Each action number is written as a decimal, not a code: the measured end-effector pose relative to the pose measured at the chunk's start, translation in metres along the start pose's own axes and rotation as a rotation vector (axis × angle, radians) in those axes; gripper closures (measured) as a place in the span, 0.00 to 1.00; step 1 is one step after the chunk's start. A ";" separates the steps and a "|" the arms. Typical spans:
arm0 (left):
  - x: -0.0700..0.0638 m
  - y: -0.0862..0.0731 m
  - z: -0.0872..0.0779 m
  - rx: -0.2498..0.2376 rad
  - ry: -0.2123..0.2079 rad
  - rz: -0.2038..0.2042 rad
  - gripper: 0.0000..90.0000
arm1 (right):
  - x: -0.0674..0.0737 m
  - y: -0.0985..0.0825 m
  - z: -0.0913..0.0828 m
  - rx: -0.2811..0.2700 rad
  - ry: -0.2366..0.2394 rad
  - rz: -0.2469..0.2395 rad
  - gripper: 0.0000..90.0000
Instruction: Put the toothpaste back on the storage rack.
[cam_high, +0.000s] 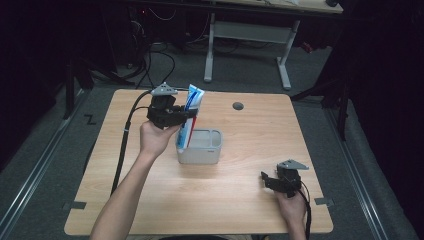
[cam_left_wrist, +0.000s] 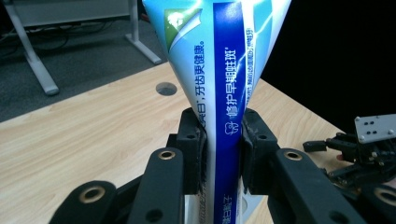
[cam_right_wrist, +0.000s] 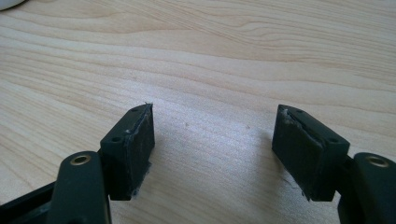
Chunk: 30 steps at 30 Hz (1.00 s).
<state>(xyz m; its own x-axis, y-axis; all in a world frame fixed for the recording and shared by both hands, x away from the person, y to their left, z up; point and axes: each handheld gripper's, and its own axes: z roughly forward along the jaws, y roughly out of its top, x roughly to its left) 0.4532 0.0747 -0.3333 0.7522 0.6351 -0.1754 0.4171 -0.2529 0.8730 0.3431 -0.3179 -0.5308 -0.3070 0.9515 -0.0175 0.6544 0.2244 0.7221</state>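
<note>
Black fingers (cam_left_wrist: 194, 140) pinch glossy flat toothpaste tube (cam_left_wrist: 219, 70), wood-grain table (cam_left_wrist: 93, 126).

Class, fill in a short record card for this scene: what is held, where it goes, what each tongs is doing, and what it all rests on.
Held item: toothpaste tube, upright, lower end in the container
Container: grey divided box
Left tongs: shut on the tube
Right tongs: open, nothing between them, near the table's right front
Surface: wooden table

A wooden table (cam_high: 240, 195) (round hole, apparently) bears a grey organizer bin (cam_high: 200, 152).
</note>
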 end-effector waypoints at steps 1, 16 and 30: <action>-0.001 0.003 0.004 -0.008 0.010 0.013 0.81 | 0.000 0.000 0.000 0.000 0.000 0.000 0.33; 0.002 0.010 0.033 -0.038 0.004 -0.006 0.81 | 0.000 0.000 0.000 0.001 0.000 0.003 0.33; 0.005 0.001 0.045 -0.026 0.010 -0.005 0.81 | 0.000 0.000 0.000 0.000 0.000 0.003 0.33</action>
<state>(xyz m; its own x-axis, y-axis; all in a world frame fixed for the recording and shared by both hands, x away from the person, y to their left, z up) 0.4805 0.0443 -0.3539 0.7451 0.6435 -0.1755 0.4073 -0.2307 0.8837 0.3432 -0.3177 -0.5308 -0.3054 0.9521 -0.0155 0.6549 0.2218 0.7224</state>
